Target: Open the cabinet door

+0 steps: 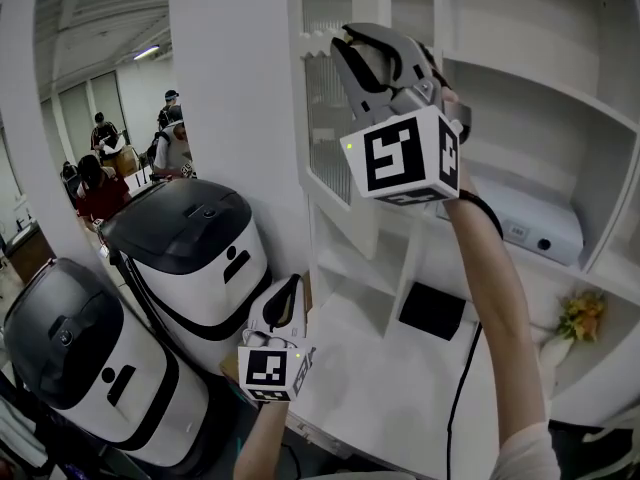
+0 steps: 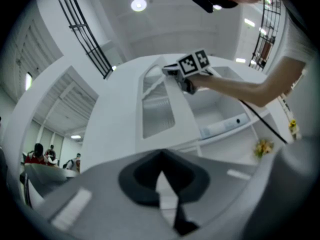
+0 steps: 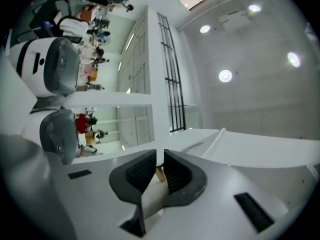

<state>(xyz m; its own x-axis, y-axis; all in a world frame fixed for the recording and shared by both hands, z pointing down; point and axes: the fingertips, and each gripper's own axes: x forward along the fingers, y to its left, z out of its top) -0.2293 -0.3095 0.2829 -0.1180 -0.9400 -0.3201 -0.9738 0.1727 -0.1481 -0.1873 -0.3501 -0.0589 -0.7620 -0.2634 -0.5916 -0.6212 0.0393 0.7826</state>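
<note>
Cabinet door (image 1: 323,128) stands ajar, right tongs (image 1: 343,43) gripping its edge

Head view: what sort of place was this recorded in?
Probably a large shared indoor workroom with a home-style mock-up: a white cabinet with shelves, a lidded white appliance beside a second appliance, and people gathered in the background.

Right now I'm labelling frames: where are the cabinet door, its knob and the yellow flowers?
cabinet door (image 1: 326,123): head view, on its ribbed glass pane.
knob (image 3: 160,173): right gripper view, on its brass end.
yellow flowers (image 1: 580,316): head view, on the blossoms.
</note>
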